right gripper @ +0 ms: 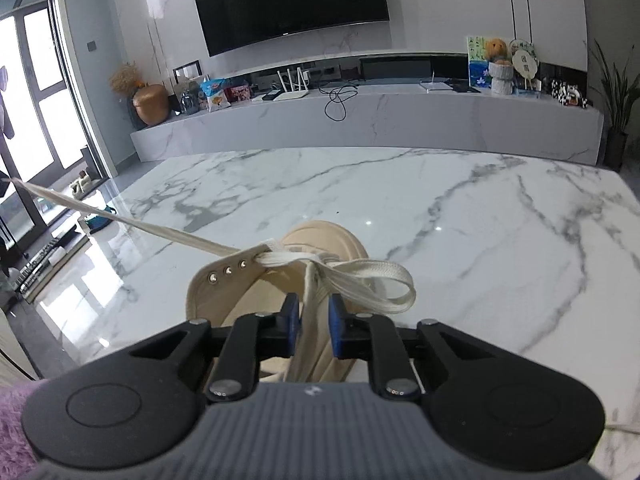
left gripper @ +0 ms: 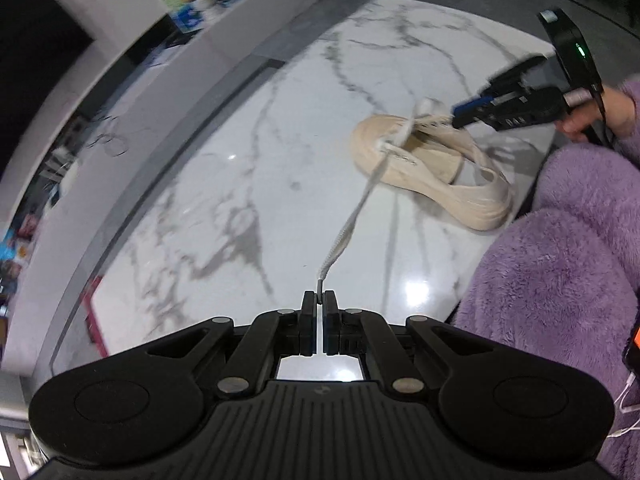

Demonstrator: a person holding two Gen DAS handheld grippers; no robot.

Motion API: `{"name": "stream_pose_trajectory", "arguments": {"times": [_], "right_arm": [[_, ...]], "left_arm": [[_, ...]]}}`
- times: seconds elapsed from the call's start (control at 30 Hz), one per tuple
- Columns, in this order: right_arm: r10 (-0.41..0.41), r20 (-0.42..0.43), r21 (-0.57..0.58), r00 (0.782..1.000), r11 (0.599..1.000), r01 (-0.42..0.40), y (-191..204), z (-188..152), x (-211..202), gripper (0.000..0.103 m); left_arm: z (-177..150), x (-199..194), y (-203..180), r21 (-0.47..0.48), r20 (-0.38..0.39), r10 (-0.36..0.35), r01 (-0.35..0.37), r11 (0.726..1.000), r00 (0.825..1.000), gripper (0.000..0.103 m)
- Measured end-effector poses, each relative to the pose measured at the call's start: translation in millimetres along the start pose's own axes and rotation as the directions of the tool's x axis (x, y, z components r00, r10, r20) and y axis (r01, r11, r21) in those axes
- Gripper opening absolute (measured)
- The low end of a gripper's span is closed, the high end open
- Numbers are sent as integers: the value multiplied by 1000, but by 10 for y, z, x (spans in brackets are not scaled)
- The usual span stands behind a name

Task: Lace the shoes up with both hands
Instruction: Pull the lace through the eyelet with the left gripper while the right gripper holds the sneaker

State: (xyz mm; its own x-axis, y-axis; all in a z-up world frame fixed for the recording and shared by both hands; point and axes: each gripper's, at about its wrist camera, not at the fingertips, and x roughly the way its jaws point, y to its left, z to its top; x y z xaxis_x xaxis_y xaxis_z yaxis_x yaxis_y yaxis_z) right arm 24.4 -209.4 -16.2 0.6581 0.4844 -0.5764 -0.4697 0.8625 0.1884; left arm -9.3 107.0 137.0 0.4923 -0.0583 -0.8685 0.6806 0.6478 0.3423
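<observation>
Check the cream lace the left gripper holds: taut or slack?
Taut: the cream lace runs straight from the beige canvas shoe to the shut left gripper.

A marble table (right gripper: pixel 480 216) fills the foreground, and behind it a long marble TV bench (right gripper: pixel 380 120) runs under a wall-mounted TV (right gripper: pixel 288 0). On the bench are a white router (right gripper: pixel 292 86), a black cable (right gripper: pixel 338 100), snack bags (right gripper: pixel 216 96) and a gold vase (right gripper: pixel 150 104). A potted plant (right gripper: pixel 616 104) stands at its right end, and glass doors (right gripper: pixel 36 92) are at the left.

Glossy veined marble counter (right gripper: pixel 460 216), matt beige canvas shoe (left gripper: pixel 432 168) with small metal eyelets, flat woven cloth lace (left gripper: pixel 352 224), fluffy purple fleece sleeve (left gripper: pixel 560 264), matt black plastic gripper bodies
</observation>
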Motion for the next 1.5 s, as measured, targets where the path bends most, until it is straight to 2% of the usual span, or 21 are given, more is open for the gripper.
{"name": "stream_pose_trajectory", "arguments": {"times": [0.07, 0.17, 0.27, 0.53, 0.63, 0.87, 0.97, 1.07, 1.2, 1.33, 1.37, 1.43, 1.5], "right_arm": [[-4, 2, 1, 1000, 1000, 4, 5, -10, -3, 15], [-19, 1, -11, 1000, 1000, 19, 41, -16, -4, 15], [-24, 3, -21, 1000, 999, 24, 60, -27, -17, 15], [-33, 7, -6, 999, 999, 33, 51, -53, -47, 15], [-36, 9, -9, 999, 999, 36, 56, -54, -54, 15], [-37, 11, -11, 999, 999, 37, 60, -55, -48, 15], [-41, 13, -19, 999, 999, 41, 72, -54, -48, 15], [-40, 13, -21, 999, 999, 40, 67, -57, -49, 15], [-40, 13, -27, 999, 999, 41, 73, -52, -39, 15], [-42, 16, -47, 999, 998, 43, 105, -57, -36, 15], [-43, 16, -50, 999, 998, 44, 110, -57, -36, 15], [-45, 14, -49, 999, 998, 45, 104, -59, -33, 15], [-45, 12, -47, 999, 998, 45, 101, -60, -30, 15]], "left_arm": [[-74, -104, 75, -37, -1, 27, -27, 999, 1000, 1], [-245, -165, 174, -81, -48, 72, -76, 994, 996, 0], [-426, -184, 278, -120, -109, 119, -132, 984, 987, 0], [-738, -390, 554, -208, -176, 215, -250, 946, 961, 0], [-800, -459, 623, -224, -199, 251, -293, 929, 947, 0], [-780, -458, 666, -232, -220, 277, -326, 916, 935, 0], [-801, -426, 772, -266, -265, 307, -375, 888, 914, 1], [-818, -392, 784, -244, -273, 322, -389, 888, 906, 1], [-749, -302, 676, -205, -259, 321, -377, 903, 911, 0], [-612, -141, 543, -159, -215, 303, -340, 927, 928, 0], [-572, -98, 504, -147, -201, 295, -326, 934, 934, 0], [-460, -10, 412, -142, -160, 237, -260, 955, 958, 0], [-323, 88, 282, -109, -119, 187, -200, 974, 975, 0]]}}
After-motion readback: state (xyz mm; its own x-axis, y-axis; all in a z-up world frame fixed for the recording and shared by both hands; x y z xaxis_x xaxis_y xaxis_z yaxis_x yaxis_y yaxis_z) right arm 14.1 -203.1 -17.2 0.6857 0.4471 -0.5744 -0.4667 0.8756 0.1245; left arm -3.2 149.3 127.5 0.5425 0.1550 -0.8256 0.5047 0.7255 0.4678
